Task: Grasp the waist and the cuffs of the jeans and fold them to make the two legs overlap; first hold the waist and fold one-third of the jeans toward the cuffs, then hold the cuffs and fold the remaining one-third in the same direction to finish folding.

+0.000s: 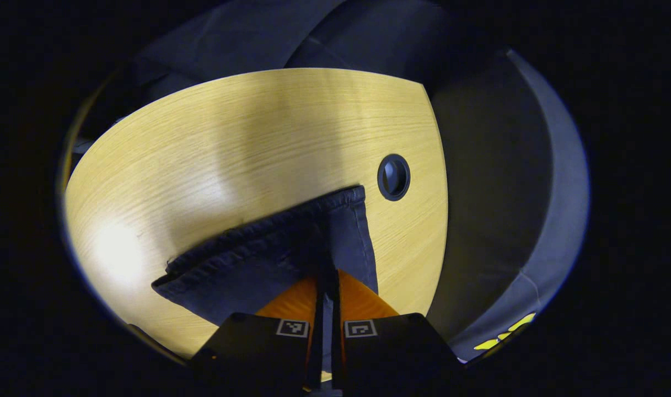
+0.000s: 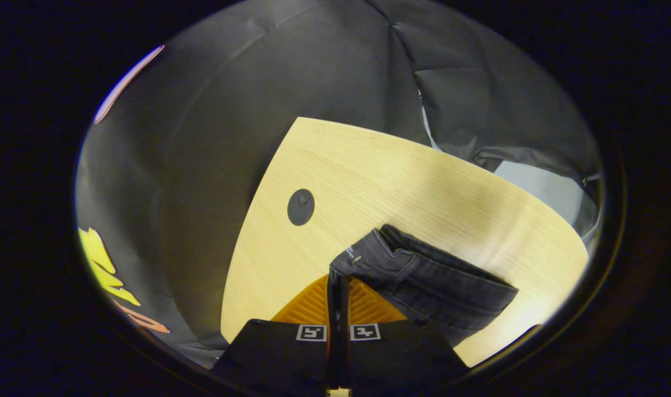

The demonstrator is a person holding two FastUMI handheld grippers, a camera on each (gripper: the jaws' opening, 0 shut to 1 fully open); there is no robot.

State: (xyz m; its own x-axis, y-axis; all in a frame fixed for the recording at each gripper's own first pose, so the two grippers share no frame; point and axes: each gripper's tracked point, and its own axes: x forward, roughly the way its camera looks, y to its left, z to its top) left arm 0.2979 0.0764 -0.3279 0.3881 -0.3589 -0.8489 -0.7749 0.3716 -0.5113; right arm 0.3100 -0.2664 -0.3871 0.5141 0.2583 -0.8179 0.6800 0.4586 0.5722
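Along the left gripper view, the left gripper [image 1: 325, 286] has its fingers closed to a slit, apparently pinching the cuffs [image 1: 269, 248] of the jeans above the wooden table [image 1: 203, 149]. Over in the right gripper view, the right gripper [image 2: 338, 298] is likewise nearly closed on the waist [image 2: 390, 259], though contact is hard to confirm. Folding looks barely begun; black cloth wall [image 2: 214, 138] surrounds the table.

Left gripper [image 1: 325, 275] clamped, right gripper [image 2: 338, 286] clamped — low
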